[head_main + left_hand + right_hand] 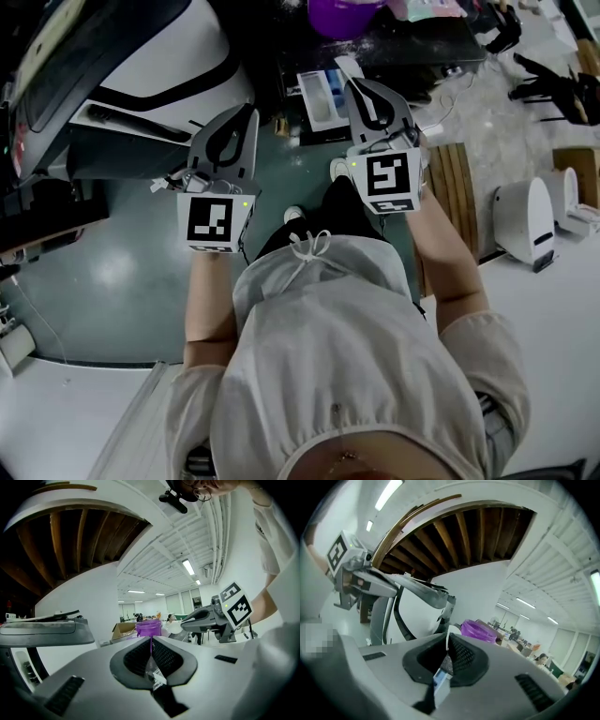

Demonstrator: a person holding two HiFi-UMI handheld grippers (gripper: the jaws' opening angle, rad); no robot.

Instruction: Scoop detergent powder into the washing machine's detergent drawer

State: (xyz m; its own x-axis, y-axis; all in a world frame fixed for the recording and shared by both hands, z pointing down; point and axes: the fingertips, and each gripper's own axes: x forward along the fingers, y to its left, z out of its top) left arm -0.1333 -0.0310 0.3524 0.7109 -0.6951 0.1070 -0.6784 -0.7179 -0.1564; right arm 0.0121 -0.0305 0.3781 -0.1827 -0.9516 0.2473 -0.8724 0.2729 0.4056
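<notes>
My left gripper [246, 114] and right gripper [358, 88] are held side by side above the green floor, both shut with nothing between the jaws. Just beyond them lies a white tray with a blue insert [319, 99], which looks like the detergent drawer. A purple tub [342, 15] stands on the dark table behind it. The washing machine [141, 66] fills the upper left, white with a dark door. From the left gripper [151, 640], the purple tub [148, 627] is straight ahead and the right gripper [220, 613] is beside it. The right gripper [447, 638] faces the tub [478, 631] too. No scoop shows.
A wooden slatted piece [457, 183] lies on the floor at the right. White devices [525, 221] stand further right, and black tools [553, 82] lie at the top right. The person's torso and legs fill the lower middle of the head view.
</notes>
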